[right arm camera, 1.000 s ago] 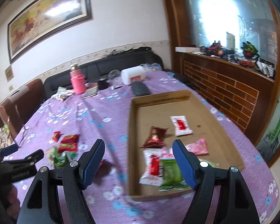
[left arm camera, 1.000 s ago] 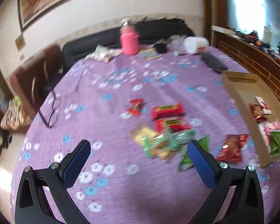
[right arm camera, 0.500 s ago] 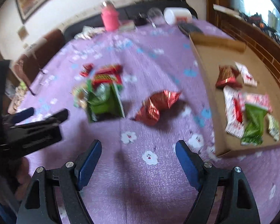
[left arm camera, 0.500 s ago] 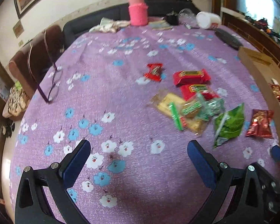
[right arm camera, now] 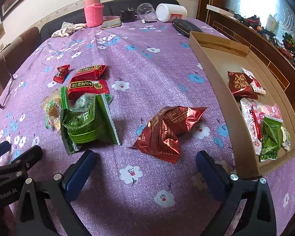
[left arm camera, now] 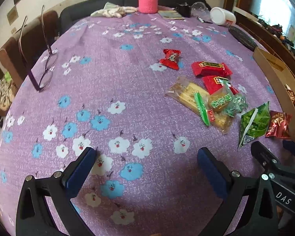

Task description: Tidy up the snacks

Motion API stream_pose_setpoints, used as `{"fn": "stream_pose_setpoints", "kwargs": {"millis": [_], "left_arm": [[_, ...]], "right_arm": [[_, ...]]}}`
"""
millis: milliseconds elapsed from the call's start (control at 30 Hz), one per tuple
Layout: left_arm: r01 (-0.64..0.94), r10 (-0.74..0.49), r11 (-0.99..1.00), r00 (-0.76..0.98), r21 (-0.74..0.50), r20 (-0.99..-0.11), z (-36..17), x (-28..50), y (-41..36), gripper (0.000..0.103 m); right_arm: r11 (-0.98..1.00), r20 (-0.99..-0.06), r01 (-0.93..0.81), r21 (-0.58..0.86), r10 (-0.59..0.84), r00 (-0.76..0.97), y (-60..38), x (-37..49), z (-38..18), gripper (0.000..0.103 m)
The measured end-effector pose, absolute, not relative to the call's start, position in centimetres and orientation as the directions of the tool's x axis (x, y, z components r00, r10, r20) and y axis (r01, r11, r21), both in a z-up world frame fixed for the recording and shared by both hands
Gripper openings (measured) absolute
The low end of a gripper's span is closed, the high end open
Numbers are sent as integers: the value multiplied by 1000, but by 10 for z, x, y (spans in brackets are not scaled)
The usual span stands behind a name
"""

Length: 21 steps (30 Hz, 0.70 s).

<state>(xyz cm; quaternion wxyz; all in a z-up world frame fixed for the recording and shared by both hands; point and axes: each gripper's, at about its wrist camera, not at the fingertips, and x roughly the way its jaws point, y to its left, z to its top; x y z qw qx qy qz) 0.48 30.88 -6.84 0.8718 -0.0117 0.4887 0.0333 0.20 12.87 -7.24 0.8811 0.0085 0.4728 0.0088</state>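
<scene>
The right gripper (right arm camera: 145, 164) hangs low over the purple flowered surface (right arm camera: 147, 63) with its jaws spread wide, having just opened further, and nothing sits between them; the crinkled dark red foil packet (right arm camera: 167, 129) lies just ahead of them, between the loose pile of snacks and the cardboard tray (right arm camera: 210, 74) along the surface's right edge. The left gripper (left arm camera: 146, 169) has its jaws apart too and empty, over bare cloth toward the near edge, with the pile beyond it to the right. The likely trouble: the red packet is puffy and slippery, so a pinch on 1 corner may let it squirt out or spin, and a low approach could shove it against the tray wall rather than lift it. The green packet (right arm camera: 88, 120) stands tilted against the pile just left of the red one, so a wide jaw sweeping in could knock it over. The 2 grippers are close together, and their frames could bump. Readable writing is sparse: "DAS" on the right gripper's body in the left view, "GenRobot.AI" on the left gripper's body in the right view, and gold Chinese characters on the red bars (right arm camera: 88, 78), too small to read.
</scene>
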Motion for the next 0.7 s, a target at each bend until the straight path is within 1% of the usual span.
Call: {"fn": "stream_pose_setpoints", "kwargs": {"millis": [300,700], "left_arm": [[-76,52,997,576,10,-816,-68,2,307,103],[-78,52,997,577,9,-815,-67,2,307,103]], "right_arm": [[1000,-832,-10,25,26,554,128,1,-73,103],[1000,-832,-11,25,27,554,128,1,-73,103]]}}
